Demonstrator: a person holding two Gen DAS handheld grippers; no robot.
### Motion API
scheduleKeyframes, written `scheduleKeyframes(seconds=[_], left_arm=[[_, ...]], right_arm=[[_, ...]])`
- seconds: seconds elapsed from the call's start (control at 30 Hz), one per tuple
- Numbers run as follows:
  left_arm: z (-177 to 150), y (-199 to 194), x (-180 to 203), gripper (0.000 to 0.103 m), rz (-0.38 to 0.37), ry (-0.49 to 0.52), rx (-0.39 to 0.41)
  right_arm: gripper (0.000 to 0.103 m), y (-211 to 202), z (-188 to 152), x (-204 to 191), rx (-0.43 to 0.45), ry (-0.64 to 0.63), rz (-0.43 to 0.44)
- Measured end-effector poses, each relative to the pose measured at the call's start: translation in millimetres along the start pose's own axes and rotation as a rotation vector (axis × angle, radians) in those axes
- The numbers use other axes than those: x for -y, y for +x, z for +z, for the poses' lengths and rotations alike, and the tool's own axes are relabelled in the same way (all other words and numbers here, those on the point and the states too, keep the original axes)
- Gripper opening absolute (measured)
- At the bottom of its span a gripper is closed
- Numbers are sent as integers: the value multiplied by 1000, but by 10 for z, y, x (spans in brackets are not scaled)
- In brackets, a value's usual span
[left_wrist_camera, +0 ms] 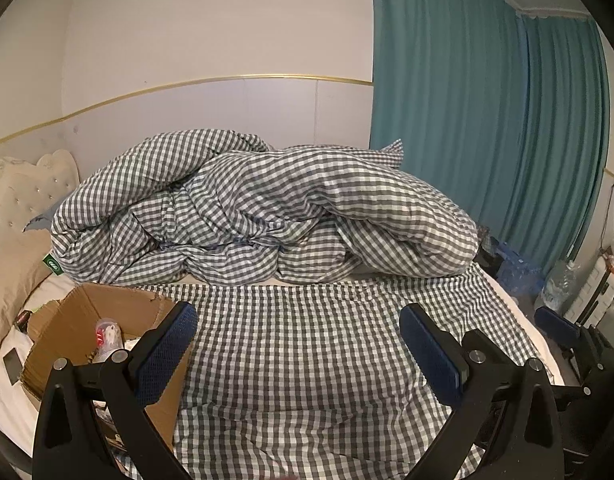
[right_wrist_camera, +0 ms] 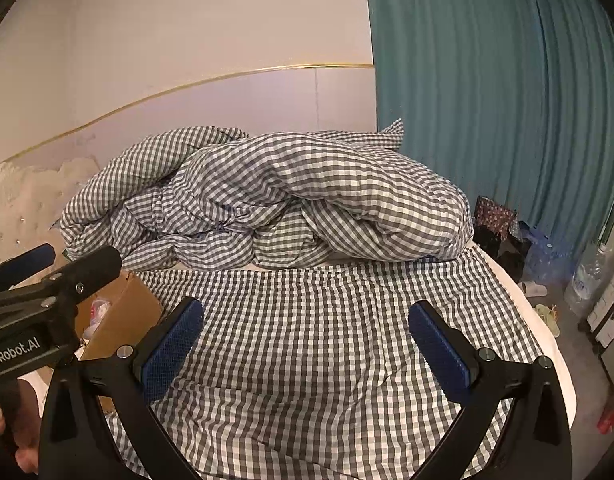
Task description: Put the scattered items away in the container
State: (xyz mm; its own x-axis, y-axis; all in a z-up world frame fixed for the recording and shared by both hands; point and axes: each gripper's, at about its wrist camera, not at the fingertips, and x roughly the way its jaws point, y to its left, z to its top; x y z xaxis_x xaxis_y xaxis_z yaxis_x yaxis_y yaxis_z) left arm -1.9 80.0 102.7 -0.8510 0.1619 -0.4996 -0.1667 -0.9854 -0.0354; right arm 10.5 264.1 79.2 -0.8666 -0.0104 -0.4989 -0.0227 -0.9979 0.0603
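An open brown cardboard box point(left_wrist_camera: 87, 312) stands on the bed at the lower left, with a clear packet with red print point(left_wrist_camera: 107, 336) and other small items inside. My left gripper point(left_wrist_camera: 299, 320) hangs open over the checked sheet, its left finger just over the box's right wall. The right wrist view shows the same box point(right_wrist_camera: 123, 316) at left, partly hidden behind the left gripper's black body. My right gripper point(right_wrist_camera: 305, 316) is open above the sheet with nothing between its fingers. No loose items show on the sheet between the fingers.
A bunched grey-and-white checked duvet point(left_wrist_camera: 259, 216) fills the far half of the bed. A beige tufted headboard point(left_wrist_camera: 23, 208) is at left, teal curtains point(left_wrist_camera: 467, 100) at right. Water bottles point(right_wrist_camera: 587, 276), bags and slippers lie on the floor to the right. A hand point(right_wrist_camera: 11, 432) grips the left tool.
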Motion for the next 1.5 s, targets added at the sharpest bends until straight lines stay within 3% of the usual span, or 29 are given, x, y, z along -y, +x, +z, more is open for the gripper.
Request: scheduleKeyframes(seconds=[0.97, 1.03, 1.5], left_arm=[[-89, 97, -31, 103, 44, -5, -14], [-114, 56, -14, 103, 104, -11, -5], [-180, 64, -18, 103, 77, -16, -25]], right_arm=[[103, 114, -96, -65, -30, 2, -7], [103, 126, -109, -71, -35, 0, -9], [103, 169, -165, -46, -50, 18, -9]])
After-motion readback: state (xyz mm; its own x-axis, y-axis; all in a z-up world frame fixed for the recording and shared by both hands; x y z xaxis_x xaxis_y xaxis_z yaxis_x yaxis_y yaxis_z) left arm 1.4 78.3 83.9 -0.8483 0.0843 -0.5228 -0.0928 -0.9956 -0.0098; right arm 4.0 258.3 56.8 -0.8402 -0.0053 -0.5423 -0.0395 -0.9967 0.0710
